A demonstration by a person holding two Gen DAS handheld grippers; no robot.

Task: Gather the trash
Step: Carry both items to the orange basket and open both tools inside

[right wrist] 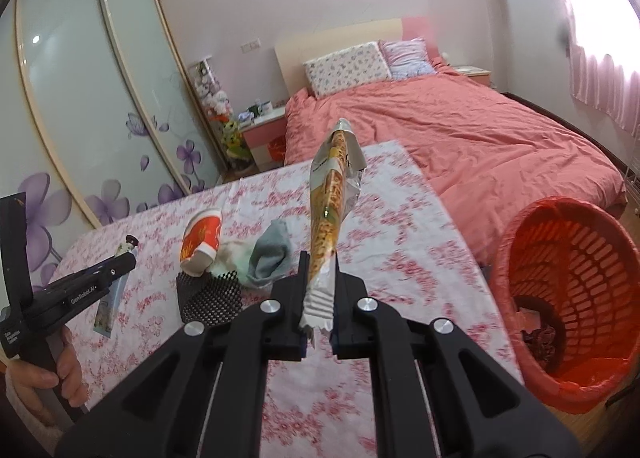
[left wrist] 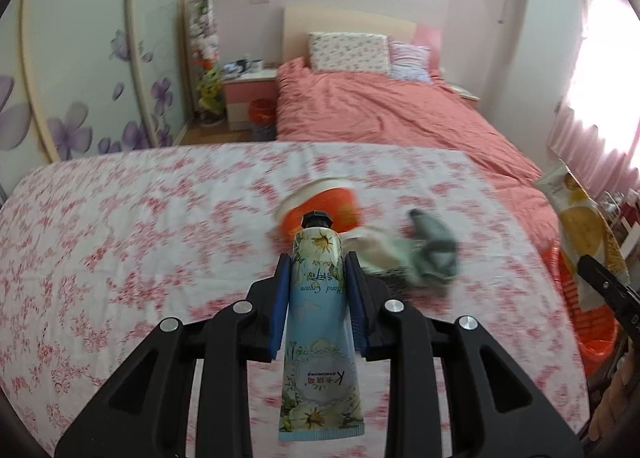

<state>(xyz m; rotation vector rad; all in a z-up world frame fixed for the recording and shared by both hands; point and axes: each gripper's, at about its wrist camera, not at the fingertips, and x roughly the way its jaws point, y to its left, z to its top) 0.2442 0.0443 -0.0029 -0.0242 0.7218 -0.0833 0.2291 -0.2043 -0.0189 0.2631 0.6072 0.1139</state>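
blue-padded left gripper [left wrist: 316, 262] clamps hand cream tube [left wrist: 318, 298]; right gripper [right wrist: 320, 262] pinches snack wrapper [right wrist: 332, 194].

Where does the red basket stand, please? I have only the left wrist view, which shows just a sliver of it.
Observer: The red basket stands off the right side of the table, near the foot of the bed.
Operator: Is anything in it?
Observer: Yes, dark scraps lie at its bottom.
Operator: How does the right gripper hold the snack wrapper?
Observer: The right gripper is shut on the crimped lower end of the snack wrapper; the rest sticks up.
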